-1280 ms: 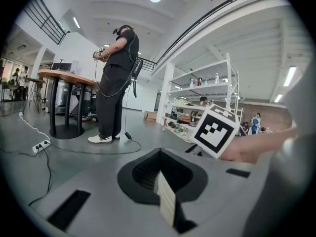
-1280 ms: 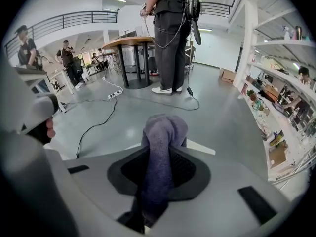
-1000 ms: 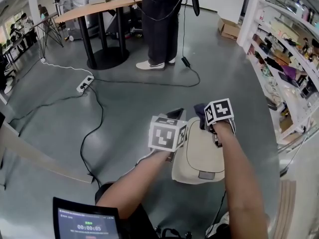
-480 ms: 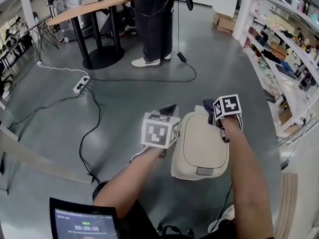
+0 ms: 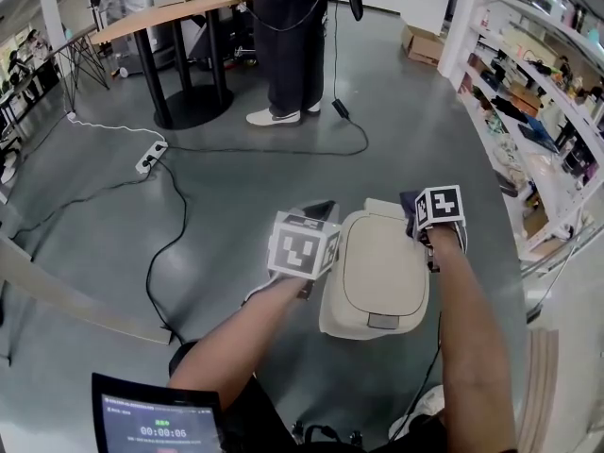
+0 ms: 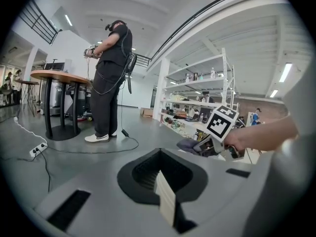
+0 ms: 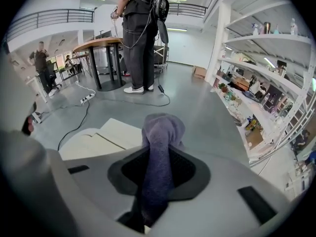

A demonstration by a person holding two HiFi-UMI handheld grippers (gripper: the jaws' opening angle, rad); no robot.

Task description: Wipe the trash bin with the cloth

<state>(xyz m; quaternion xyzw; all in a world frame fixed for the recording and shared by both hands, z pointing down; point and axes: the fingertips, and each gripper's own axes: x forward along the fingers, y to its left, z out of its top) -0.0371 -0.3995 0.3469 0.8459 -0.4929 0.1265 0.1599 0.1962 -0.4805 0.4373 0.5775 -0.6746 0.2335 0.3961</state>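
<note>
Being pinched between the jaws of the right gripper (image 7: 157, 186), the grey-purple cloth (image 7: 159, 142) is held at the far right corner of the cream trash bin (image 5: 377, 276). The jaws of the left gripper (image 6: 165, 201) are pressed together, empty, just beside the bin's left edge.

I see the bin (image 5: 377, 272) in plain cream and the cloth (image 7: 159, 152) in dusky purple. The left cube (image 5: 302, 246) and right cube (image 5: 440, 206) are white with black square markers. The floor (image 5: 236, 187) is flat grey, crossed by a black cable (image 5: 185, 217); the power strip (image 5: 149, 157) is white. The person (image 5: 288, 36) wears black, with white shoes (image 5: 274, 117).
</note>
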